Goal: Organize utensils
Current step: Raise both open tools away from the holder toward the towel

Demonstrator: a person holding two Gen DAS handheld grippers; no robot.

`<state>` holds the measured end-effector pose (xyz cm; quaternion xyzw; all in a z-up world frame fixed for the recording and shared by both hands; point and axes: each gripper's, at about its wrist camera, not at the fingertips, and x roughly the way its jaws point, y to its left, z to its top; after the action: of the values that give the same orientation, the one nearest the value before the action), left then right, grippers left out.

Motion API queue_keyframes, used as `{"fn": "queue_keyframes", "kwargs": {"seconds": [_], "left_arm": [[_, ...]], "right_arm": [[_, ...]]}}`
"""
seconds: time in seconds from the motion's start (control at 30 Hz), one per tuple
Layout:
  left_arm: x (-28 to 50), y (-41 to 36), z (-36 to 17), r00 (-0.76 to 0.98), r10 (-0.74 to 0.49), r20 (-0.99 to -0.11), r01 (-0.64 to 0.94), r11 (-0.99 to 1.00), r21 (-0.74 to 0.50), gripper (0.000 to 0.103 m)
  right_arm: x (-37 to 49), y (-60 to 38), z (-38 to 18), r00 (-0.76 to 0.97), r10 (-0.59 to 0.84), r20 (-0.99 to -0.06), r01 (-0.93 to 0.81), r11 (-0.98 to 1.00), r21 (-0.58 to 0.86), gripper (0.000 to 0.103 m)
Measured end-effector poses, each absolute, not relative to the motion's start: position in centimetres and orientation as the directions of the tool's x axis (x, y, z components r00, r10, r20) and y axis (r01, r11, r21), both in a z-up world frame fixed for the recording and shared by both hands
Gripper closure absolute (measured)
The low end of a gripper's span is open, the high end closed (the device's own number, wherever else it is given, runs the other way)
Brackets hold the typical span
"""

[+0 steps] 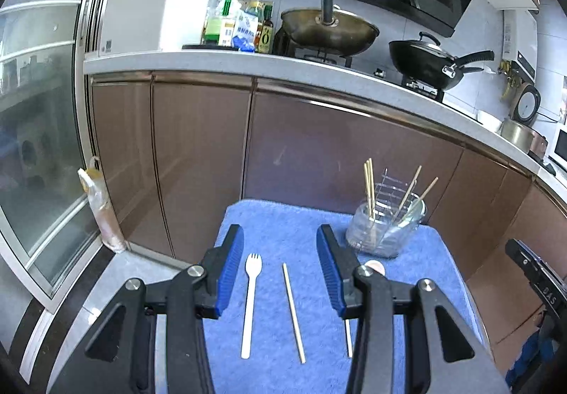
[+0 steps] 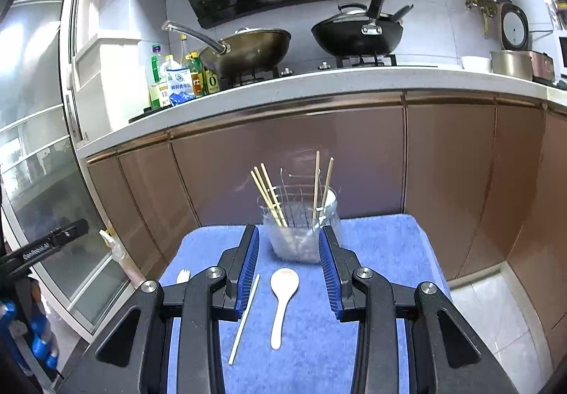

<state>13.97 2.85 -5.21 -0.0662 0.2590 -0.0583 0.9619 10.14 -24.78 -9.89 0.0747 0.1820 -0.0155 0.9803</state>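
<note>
A white plastic fork (image 1: 250, 301) and one wooden chopstick (image 1: 293, 312) lie flat on a blue towel (image 1: 283, 220). My left gripper (image 1: 280, 238) is open and empty, hovering above them. A clear holder (image 1: 384, 229) with several chopsticks stands at the towel's far right. In the right wrist view a white spoon (image 2: 281, 301) lies between the fingers of my open, empty right gripper (image 2: 288, 238), with the chopstick (image 2: 244, 317) to its left and the fork's tines (image 2: 183, 275) peeking out. The holder (image 2: 301, 231) stands just beyond.
Brown cabinet doors (image 1: 319, 145) rise behind the towel under a white counter (image 1: 248, 60) with two woks, bottles and a rice cooker. A glass sliding door (image 1: 39, 145) is on the left. Tiled floor (image 2: 496, 316) lies to the right.
</note>
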Motion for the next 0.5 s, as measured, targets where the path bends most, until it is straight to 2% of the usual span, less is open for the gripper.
{"fn": "queue_keyframes", "kwargs": {"seconds": [0.17,0.5], "left_arm": [[14.6,4.1,-6.8,0.820,-0.157,-0.550,0.073,0.982,-0.172,0.062],[18.9,3.4,-11.7,0.691,-0.217,-0.689,0.104,0.974,-0.202,0.062]], "right_arm": [[10.3,-25.0,-11.0,0.922,0.008,-0.387,0.052,0.988,0.143,0.068],[14.0,-24.2,-14.8,0.857,0.043,-0.514,0.028,0.991,0.129,0.068]]}}
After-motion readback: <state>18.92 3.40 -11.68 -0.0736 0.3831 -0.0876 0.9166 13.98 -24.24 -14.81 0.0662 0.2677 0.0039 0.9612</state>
